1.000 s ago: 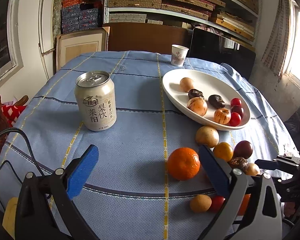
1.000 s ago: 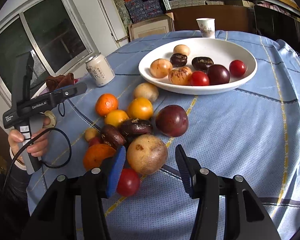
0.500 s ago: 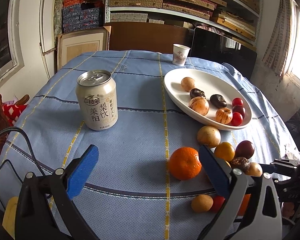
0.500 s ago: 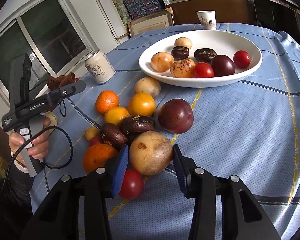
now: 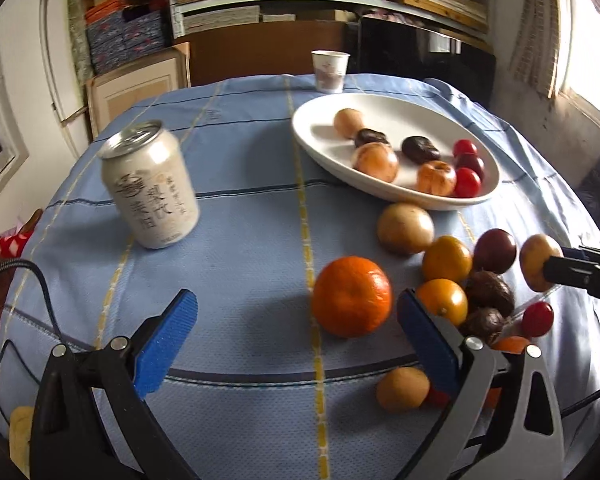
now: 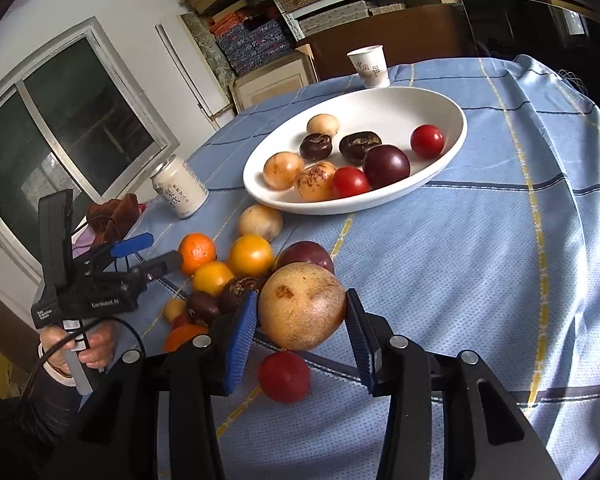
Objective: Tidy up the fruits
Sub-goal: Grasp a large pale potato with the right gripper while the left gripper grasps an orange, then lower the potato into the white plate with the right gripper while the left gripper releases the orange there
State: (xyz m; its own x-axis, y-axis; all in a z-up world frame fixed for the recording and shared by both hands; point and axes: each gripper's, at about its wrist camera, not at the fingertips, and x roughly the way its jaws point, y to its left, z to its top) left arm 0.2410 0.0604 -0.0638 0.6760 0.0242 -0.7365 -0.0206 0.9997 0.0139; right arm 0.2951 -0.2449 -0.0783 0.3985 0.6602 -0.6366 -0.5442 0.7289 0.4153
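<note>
My right gripper (image 6: 300, 338) is shut on a large tan round fruit (image 6: 302, 306) and holds it above the cloth; it also shows in the left wrist view (image 5: 538, 262). A white oval plate (image 6: 440, 156) holds several fruits. A pile of loose fruits lies before it: an orange (image 5: 352, 296), yellow ones (image 6: 250, 255), a dark plum (image 6: 306, 254), brown ones (image 6: 202, 306) and a red tomato (image 6: 285, 376). My left gripper (image 5: 296, 340) is open and empty, just in front of the orange.
A drink can (image 5: 150, 186) stands at the left on the blue tablecloth (image 5: 240, 168). A paper cup (image 5: 330, 70) stands behind the plate. Shelves with boxes are behind the table. The table edge falls away at the right.
My right gripper closed on the tan fruit and lifted it off the cloth. My left gripper moved forward and a little right, closer to the orange.
</note>
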